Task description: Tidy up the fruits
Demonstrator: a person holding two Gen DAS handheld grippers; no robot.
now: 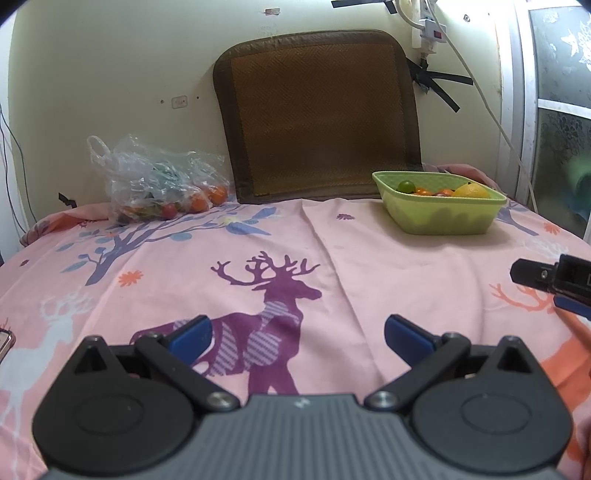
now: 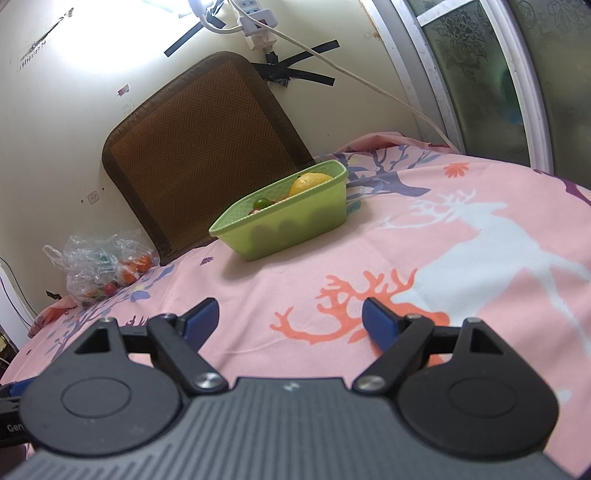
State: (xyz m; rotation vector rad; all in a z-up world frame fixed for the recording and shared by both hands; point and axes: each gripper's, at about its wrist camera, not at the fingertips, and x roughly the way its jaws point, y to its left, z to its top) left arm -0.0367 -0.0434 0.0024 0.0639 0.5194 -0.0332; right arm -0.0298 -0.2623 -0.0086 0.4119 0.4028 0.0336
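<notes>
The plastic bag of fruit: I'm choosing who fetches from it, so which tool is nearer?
Left, probably. The left tool faces the bed's middle, with the plastic bag ahead-left. The right tool sits further right, nearer the green basket.

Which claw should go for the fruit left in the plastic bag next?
Probably the left. The bag lies on the left claw's side, the basket on the right claw's. Both claws are open and empty.

Around you: cream wall (image 1: 110,55), brown woven mat (image 1: 317,110) leaning against it, taped power strip (image 2: 255,18), frosted window (image 2: 480,66), pink deer-print sheet (image 1: 332,258).
</notes>
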